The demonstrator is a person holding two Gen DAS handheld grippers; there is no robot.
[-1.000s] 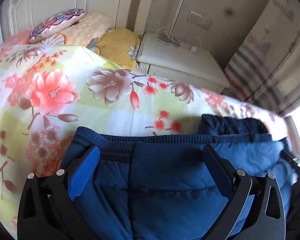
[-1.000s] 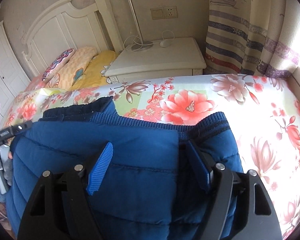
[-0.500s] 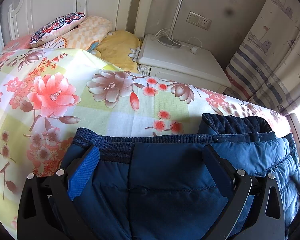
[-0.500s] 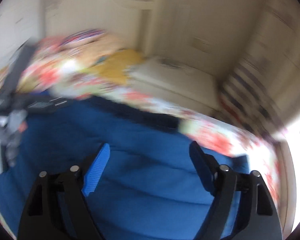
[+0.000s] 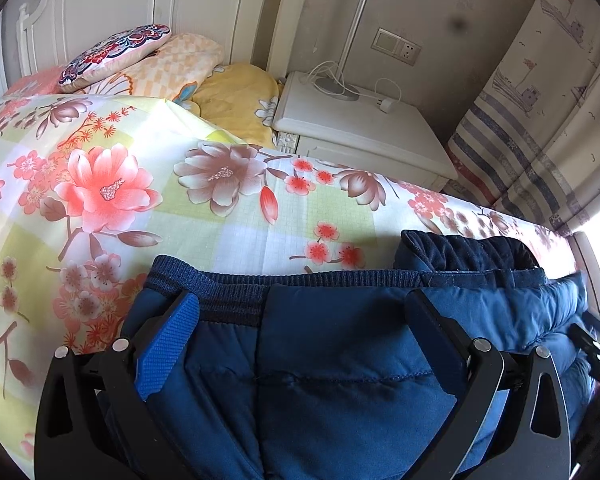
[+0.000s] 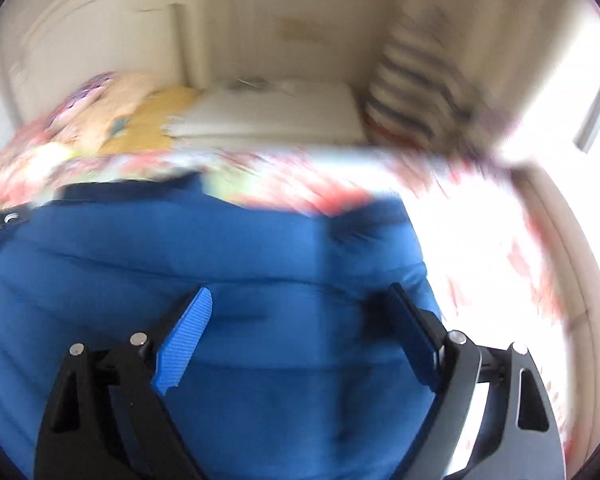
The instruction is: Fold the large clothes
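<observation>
Presently, from the left wrist view, I see my left gripper spread wide over the ribbed hem of the blue quilted jacket, pads clear of the cloth and nothing held. The jacket lies doubled on the floral bedsheet, toward the bed's near edge, its dark collar bunched at the side toward the nightstand.

From the right wrist view, which is blurred, my right gripper has just been opening and stands wide above the jacket, with nothing pinched between its pads.

I judge one fold laid and released. Next move calls for choosing fresh grip points on an edge and closing firmly, as the padding looks likely to spring back.
</observation>
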